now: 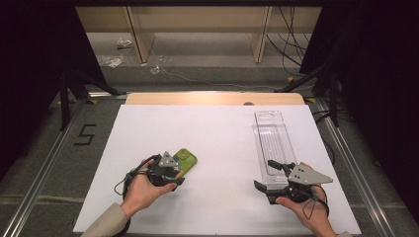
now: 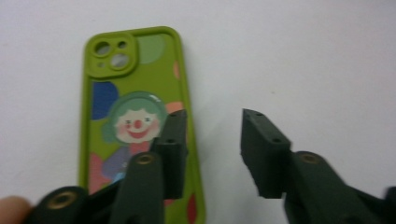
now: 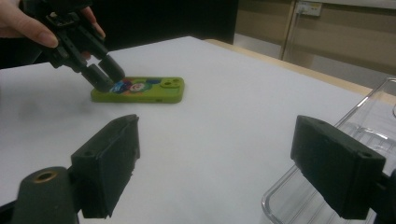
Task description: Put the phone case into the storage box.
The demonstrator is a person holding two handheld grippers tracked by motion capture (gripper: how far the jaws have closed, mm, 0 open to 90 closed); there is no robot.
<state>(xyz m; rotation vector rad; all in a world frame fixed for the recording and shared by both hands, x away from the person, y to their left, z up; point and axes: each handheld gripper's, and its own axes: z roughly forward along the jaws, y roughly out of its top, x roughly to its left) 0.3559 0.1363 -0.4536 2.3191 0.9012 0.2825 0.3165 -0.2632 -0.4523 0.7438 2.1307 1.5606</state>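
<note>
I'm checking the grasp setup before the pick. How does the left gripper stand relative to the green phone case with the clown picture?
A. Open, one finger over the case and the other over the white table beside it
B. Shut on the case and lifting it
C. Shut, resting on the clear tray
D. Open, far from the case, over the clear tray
A: in the left gripper view the left gripper is open, one of its fingers over the green phone case with the clown picture and the other over the bare white table.

Each hand holds a dark gripper: the left gripper (image 1: 174, 176) and the right gripper (image 1: 269, 174) both have two blocky black jaws with small screw holes, brass-coloured pivot bolts, a grey three-cornered top plate and a trailing dark cable. A beige sleeve (image 1: 104, 221) covers the left forearm.
</note>
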